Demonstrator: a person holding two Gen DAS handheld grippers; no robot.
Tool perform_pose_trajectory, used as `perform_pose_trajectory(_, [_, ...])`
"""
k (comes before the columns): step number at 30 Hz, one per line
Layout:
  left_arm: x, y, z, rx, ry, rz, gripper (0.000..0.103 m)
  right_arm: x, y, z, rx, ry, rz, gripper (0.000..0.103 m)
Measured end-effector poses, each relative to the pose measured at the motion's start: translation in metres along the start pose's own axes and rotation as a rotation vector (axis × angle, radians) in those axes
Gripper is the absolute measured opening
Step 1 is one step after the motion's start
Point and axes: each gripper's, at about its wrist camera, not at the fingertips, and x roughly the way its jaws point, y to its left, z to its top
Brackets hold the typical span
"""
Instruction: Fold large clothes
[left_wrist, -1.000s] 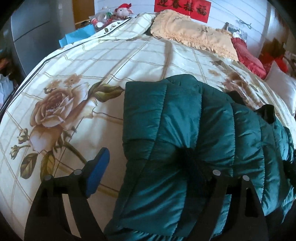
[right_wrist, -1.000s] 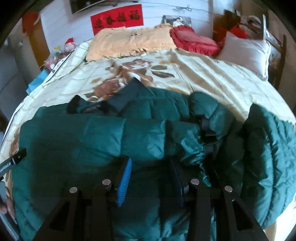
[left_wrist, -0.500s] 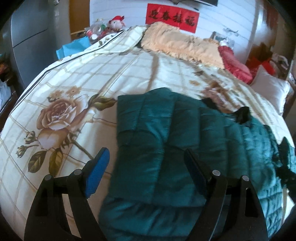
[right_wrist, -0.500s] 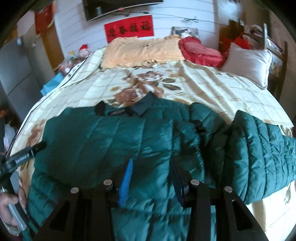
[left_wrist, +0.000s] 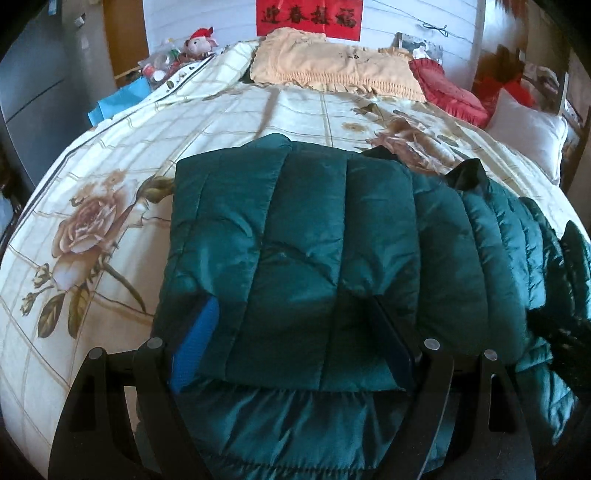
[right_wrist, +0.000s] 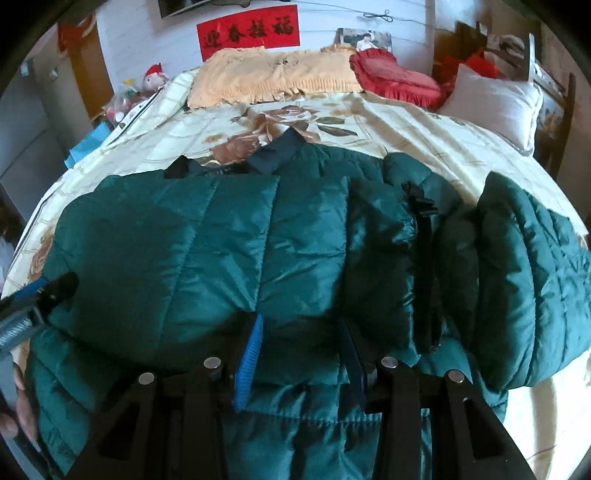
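A dark green quilted puffer jacket (left_wrist: 295, 229) lies on the floral bedspread (left_wrist: 110, 192), its left side folded over the body. It also shows in the right wrist view (right_wrist: 236, 243), with its dark collar (right_wrist: 277, 151) at the far edge and a sleeve (right_wrist: 528, 280) bunched at the right. My left gripper (left_wrist: 291, 339) is open, its blue-padded fingers (left_wrist: 194, 343) straddling the near edge of the folded panel. My right gripper (right_wrist: 299, 343) is open, low over the jacket's near hem. The left gripper's tip (right_wrist: 40, 295) shows at the left edge of the right wrist view.
A peach pillow (right_wrist: 273, 74), a red cushion (right_wrist: 399, 81) and a white pillow (right_wrist: 495, 107) line the head of the bed. Toys and a blue bag (left_wrist: 122, 103) stand by the left side. A wooden chair (right_wrist: 554, 110) is at the right.
Both grippers have pulled back and up from the jacket. The left gripper has let go of the fabric and shifted right over the folded panel. The jacket lies still.
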Motion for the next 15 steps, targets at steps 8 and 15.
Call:
perform_pose_trajectory(8, [0.003,0.000,-0.004,-0.005,-0.002,0.006,0.083,-0.036,-0.009,0.000,0.016,-0.056,0.015,0.040])
perform_pose_trajectory(15, [-0.004,0.001,-0.007,-0.023,0.002,-0.026,0.083,-0.001,-0.012,-0.001,-0.004,0.002,-0.046,0.041])
